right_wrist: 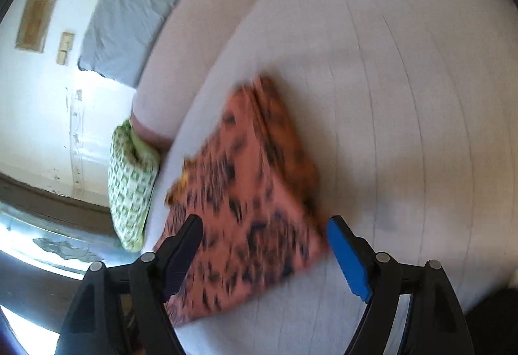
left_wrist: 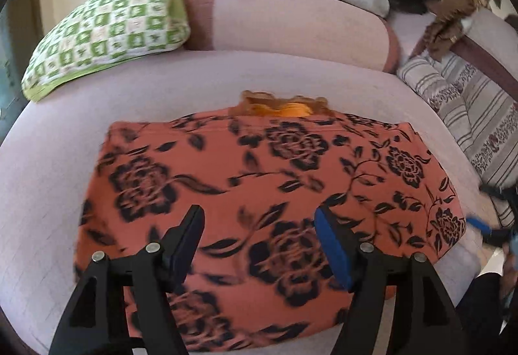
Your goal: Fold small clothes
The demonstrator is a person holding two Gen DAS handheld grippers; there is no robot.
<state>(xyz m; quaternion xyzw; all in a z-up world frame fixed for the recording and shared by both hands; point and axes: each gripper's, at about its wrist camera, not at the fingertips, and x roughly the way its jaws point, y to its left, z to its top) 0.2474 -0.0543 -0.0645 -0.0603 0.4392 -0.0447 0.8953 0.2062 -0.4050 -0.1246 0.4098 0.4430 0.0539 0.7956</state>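
Lying folded on pale sofa seat [left_wrist: 48, 177]: one orange floral garment [left_wrist: 259, 180]; left gripper [left_wrist: 259, 222] and right gripper [right_wrist: 264, 233] above it, jaws apart, empty; one green pillow [left_wrist: 106, 31] at 10 o'clock; one striped cushion [left_wrist: 479, 115] at 2.

My left gripper [left_wrist: 259, 220] is held with jaws spread wide, nothing between its fingers (one black pad, one blue). My right gripper [right_wrist: 264, 232] is likewise wide open and gripping nothing, its view blurred.
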